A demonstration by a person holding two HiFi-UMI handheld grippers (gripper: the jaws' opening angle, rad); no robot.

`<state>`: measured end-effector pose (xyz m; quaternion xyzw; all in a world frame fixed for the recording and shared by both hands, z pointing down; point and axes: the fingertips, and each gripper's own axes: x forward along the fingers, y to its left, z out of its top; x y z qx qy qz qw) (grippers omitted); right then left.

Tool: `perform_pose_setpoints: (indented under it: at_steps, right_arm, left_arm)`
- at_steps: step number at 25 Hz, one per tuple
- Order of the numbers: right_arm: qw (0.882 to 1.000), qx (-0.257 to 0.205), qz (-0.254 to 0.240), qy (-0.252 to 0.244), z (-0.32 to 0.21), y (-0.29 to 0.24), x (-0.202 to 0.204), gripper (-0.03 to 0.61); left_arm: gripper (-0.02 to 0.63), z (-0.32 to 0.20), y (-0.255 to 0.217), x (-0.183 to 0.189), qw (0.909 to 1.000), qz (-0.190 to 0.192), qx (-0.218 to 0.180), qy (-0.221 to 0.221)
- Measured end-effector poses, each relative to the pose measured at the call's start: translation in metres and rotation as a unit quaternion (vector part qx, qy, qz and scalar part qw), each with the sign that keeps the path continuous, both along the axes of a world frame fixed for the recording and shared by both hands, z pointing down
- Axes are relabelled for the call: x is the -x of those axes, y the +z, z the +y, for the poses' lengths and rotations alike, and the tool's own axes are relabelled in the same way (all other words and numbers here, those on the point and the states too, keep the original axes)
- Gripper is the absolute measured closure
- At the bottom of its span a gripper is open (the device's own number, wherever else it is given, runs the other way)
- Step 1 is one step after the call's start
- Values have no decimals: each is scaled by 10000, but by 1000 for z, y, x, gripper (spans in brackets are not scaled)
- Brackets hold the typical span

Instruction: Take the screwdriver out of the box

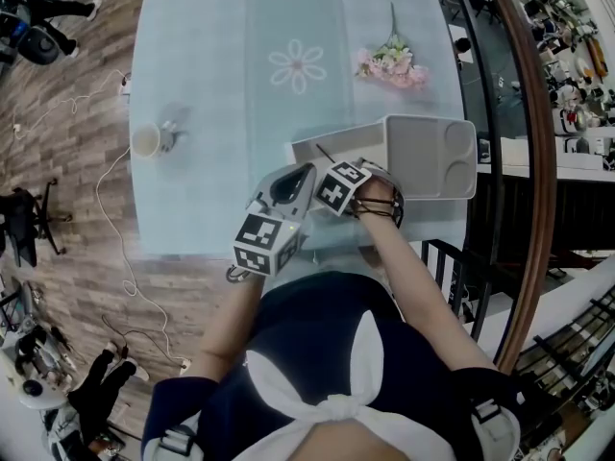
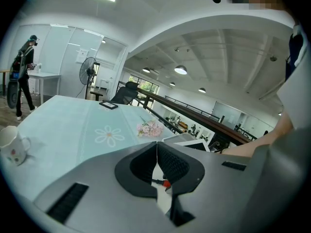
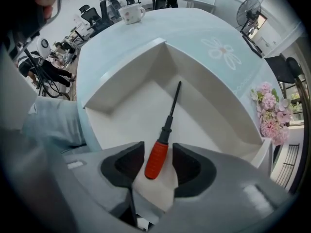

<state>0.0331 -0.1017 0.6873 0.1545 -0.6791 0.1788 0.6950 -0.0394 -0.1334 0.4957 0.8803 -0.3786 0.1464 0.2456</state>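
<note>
A screwdriver (image 3: pixel 157 159) with a red handle and a black shaft lies on the floor of the open white box (image 3: pixel 126 67). My right gripper (image 3: pixel 158 149) points down into the box and is open. Its jaws stand on either side of the red handle, with a gap on each side. In the head view the right gripper (image 1: pixel 351 176) hangs over the box (image 1: pixel 306 147) at the table's near edge. My left gripper (image 1: pixel 306 173) sits just left of it. In the left gripper view the left gripper (image 2: pixel 156 144) is shut with nothing between its pads.
The box's white lid (image 1: pixel 432 157) lies to the right of the box. A bunch of pink flowers (image 1: pixel 392 65) lies farther back, and a white mug (image 1: pixel 146 140) stands at the left edge of the pale blue table (image 1: pixel 221 113). Cables trail over the wooden floor on the left.
</note>
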Motion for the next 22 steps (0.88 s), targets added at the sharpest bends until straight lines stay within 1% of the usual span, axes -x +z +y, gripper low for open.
perform_pose_setpoints:
  at_steps: [6, 9, 11, 15, 22]
  right_arm:
    - [9992, 54, 382, -138, 1, 6, -8, 422]
    - [9990, 90, 431, -121, 2, 8, -7, 462]
    - [9988, 94, 471, -136, 3, 11, -8, 469]
    - [9985, 92, 524, -155, 6, 12, -11, 479]
    - [9986, -2, 505, -178, 4, 8, -9, 483]
  left_arm:
    - [595, 0, 2, 1, 10000, 23, -6, -6]
    - [595, 0, 3, 3, 10000, 21, 8, -25]
    - [595, 0, 6, 3, 10000, 14, 15, -39]
    - [595, 2, 6, 3, 10000, 24, 20, -73]
    - [595, -5, -2, 10, 9996, 60, 24, -276]
